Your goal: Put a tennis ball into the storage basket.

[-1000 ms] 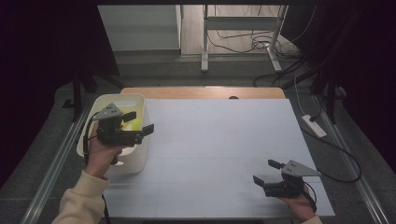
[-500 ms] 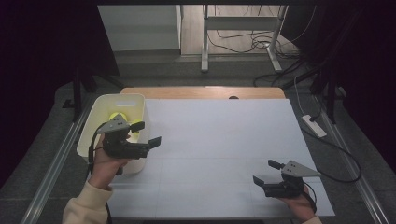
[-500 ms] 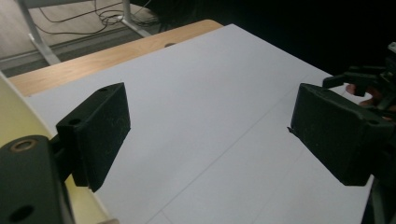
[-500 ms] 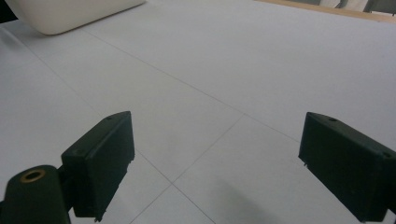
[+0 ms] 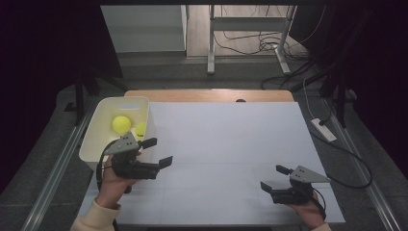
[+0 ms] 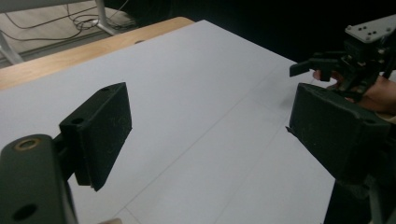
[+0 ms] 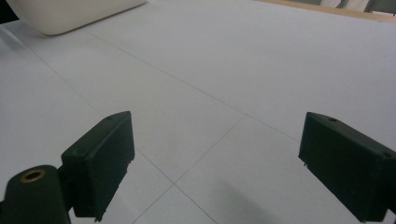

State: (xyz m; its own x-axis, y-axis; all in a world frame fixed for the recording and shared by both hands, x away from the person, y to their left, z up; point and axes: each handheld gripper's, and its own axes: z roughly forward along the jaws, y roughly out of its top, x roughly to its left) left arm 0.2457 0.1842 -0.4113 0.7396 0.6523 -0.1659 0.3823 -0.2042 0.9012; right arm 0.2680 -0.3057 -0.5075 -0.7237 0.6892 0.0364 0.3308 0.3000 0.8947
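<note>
- Sitting in the white bin (image 5: 98, 139) at the table's left edge: two bright yellow-green balls (image 5: 121, 124), round, side by side
- left gripper (image 5: 157, 152) just in front of the bin, jaws apart, just been narrowing a bit, nothing between them
- right gripper (image 5: 275, 179) over the white tabletop (image 5: 231, 139), jaws wide, nothing in them

A white sheet (image 5: 231, 144) is spread over a wooden table (image 5: 207, 95), and a white power strip (image 5: 323, 130) is seen on the floor.
</note>
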